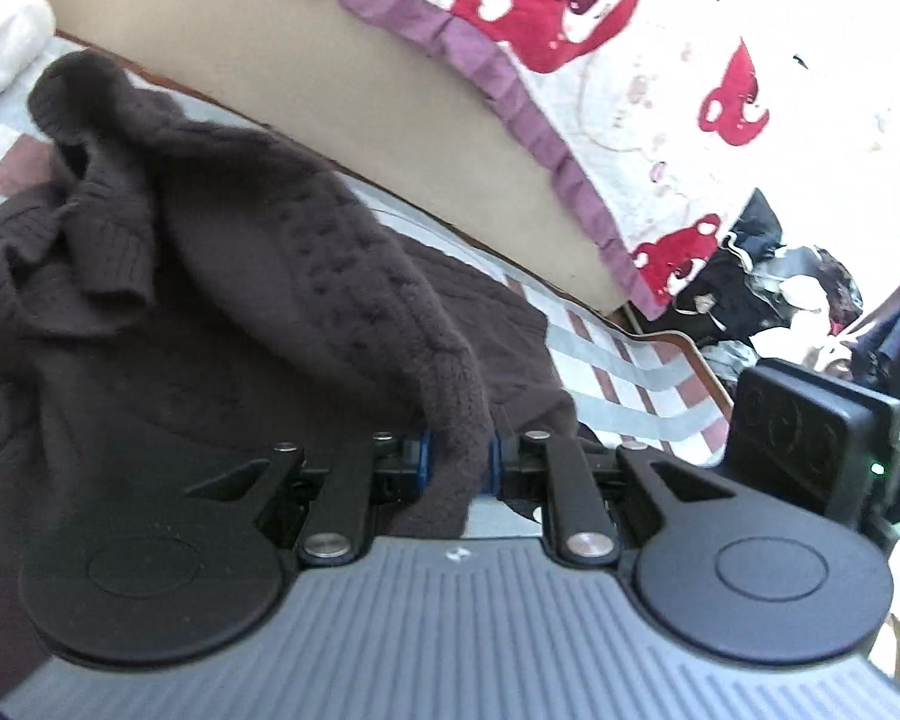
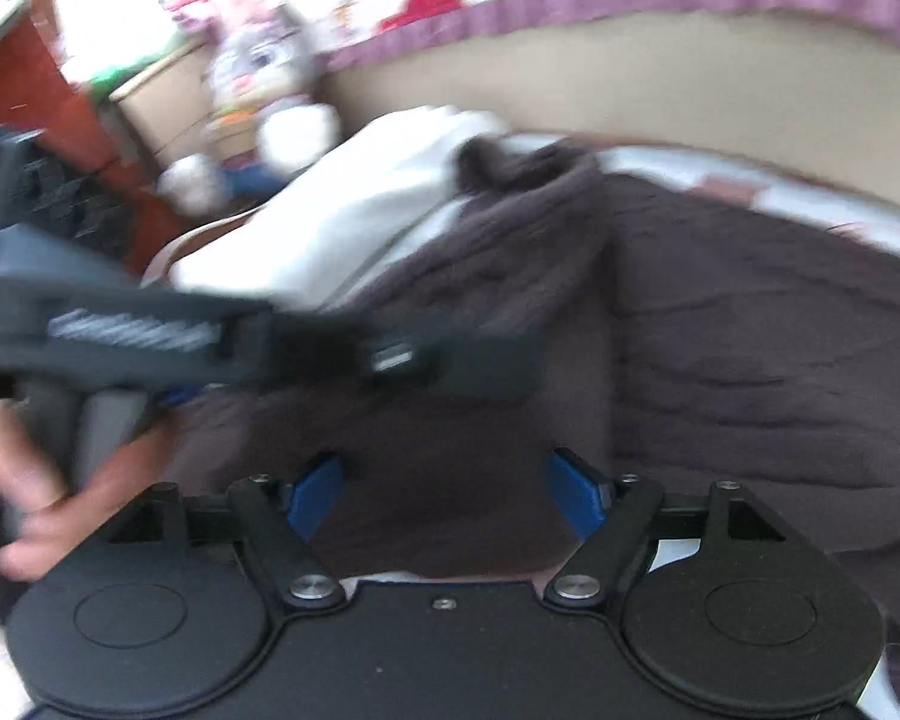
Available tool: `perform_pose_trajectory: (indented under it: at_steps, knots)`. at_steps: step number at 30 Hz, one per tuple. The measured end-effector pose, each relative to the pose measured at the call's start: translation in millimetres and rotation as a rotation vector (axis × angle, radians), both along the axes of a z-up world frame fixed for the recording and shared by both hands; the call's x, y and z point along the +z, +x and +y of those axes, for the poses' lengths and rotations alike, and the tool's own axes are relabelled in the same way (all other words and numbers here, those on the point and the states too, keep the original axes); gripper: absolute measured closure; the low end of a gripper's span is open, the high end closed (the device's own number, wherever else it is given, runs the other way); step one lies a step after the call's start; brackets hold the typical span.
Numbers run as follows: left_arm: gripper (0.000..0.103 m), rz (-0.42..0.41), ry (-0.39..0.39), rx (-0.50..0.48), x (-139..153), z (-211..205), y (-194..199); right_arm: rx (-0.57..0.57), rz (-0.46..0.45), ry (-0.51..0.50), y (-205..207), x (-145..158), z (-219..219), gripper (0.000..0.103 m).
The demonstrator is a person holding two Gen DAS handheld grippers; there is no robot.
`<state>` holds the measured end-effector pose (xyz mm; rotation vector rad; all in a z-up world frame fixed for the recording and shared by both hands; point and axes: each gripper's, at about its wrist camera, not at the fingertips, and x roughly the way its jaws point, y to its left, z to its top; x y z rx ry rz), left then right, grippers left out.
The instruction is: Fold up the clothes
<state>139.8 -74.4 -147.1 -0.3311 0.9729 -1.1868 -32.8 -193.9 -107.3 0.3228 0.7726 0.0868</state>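
While a dark brown cable-knit sweater [image 1: 222, 276] lies rumpled on a striped bedsheet [image 1: 624, 372], the left gripper [image 1: 457, 456] pinches a fold of its knit; the right gripper [image 2: 444, 495] hangs spread above the sweater, gripping nothing.

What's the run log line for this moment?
left gripper: shut on brown sweater | right gripper: open above it | fold: unfinished
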Motion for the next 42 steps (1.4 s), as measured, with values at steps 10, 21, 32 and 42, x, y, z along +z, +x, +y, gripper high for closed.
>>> perform_pose_trajectory:
  at_steps: [10,21,32,42]
  knots:
    - [0.04,-0.24,0.272,0.305,-6,13,14,-0.063,-0.002,-0.366,15,71,-77,0.103]
    - [0.068,0.096,0.426,0.216,-73,-16,28,0.185,0.127,-0.159,0,33,-68,0.039]
    - [0.09,0.316,-0.058,0.138,-48,-1,24,0.245,0.071,-0.23,-24,19,-44,0.034]
    - [0.087,0.32,-0.123,0.09,-34,5,27,0.329,0.023,-0.355,-2,2,3,0.021]
